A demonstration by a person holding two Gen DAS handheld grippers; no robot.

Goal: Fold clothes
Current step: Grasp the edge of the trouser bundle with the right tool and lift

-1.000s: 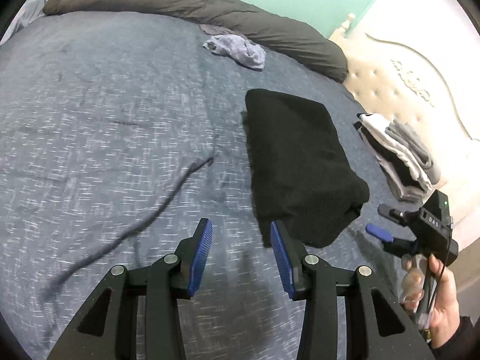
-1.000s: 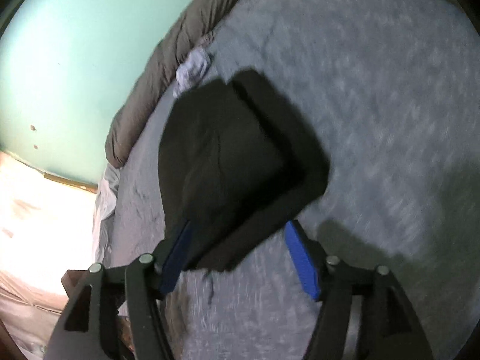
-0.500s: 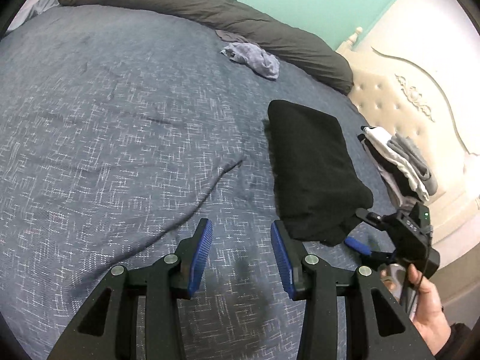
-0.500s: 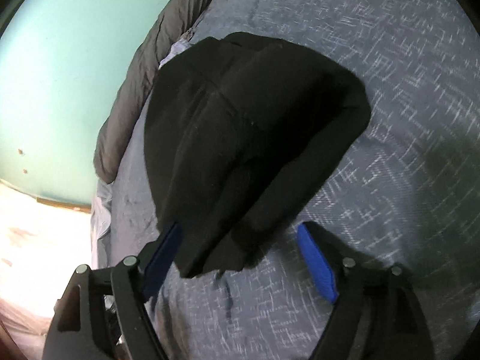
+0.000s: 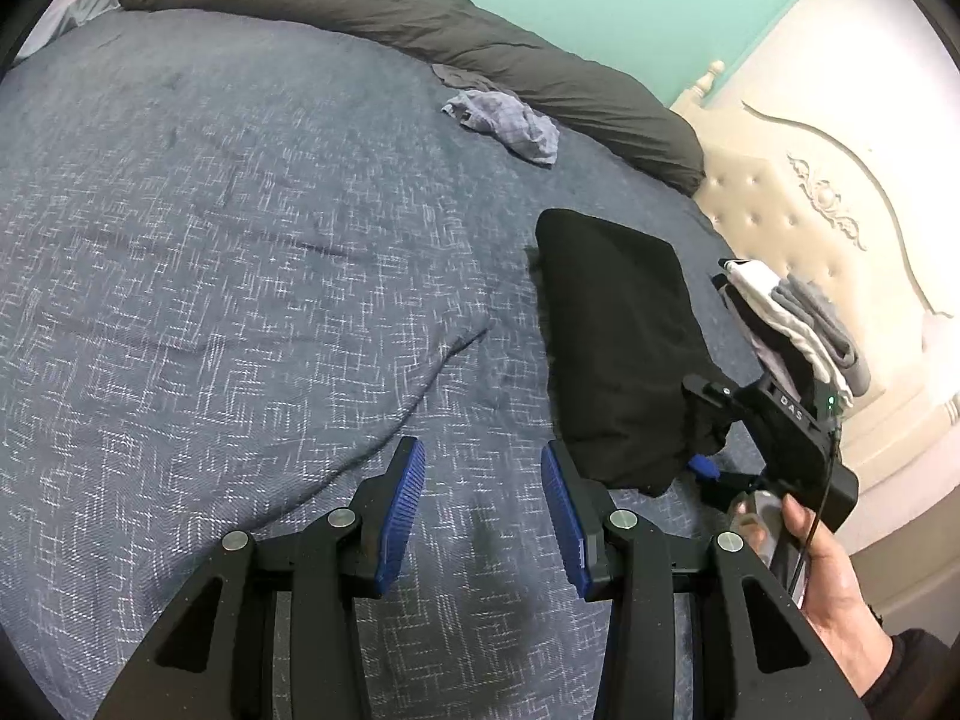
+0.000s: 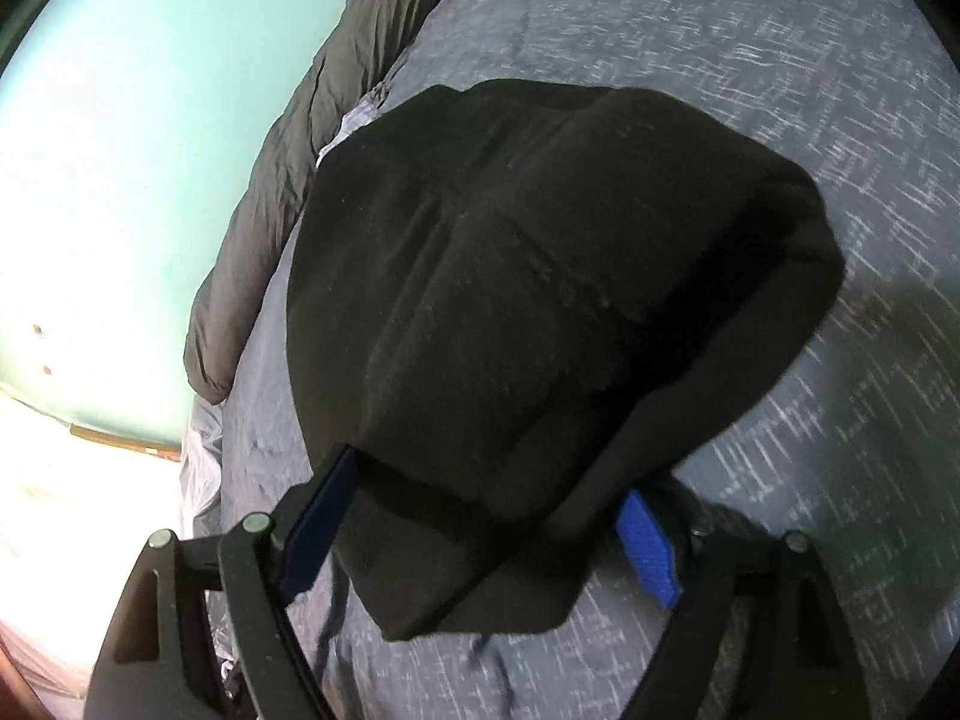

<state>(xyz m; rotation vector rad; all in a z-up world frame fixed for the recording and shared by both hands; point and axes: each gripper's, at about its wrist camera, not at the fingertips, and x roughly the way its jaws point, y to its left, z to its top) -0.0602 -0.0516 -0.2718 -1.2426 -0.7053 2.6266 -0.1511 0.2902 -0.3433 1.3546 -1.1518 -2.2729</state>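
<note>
Between the right gripper's (image 6: pixel 480 534) blue pads, closing in: near end of the folded black garment (image 6: pixel 540 312), straddled, grip not yet firm. Left gripper (image 5: pixel 483 504) parted, empty above the bedspread (image 5: pixel 240 300). Risk: layers sliding apart if only the top fold gets pinched. At two o'clock, folded pile (image 5: pixel 792 324); at twelve, crumpled grey cloth (image 5: pixel 504 123), nothing blocking.

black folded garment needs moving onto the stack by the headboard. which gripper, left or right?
Right. The right gripper already straddles the near end of the black folded garment; its jaws have just been closing. The left gripper hangs open over bare bedspread.
</note>
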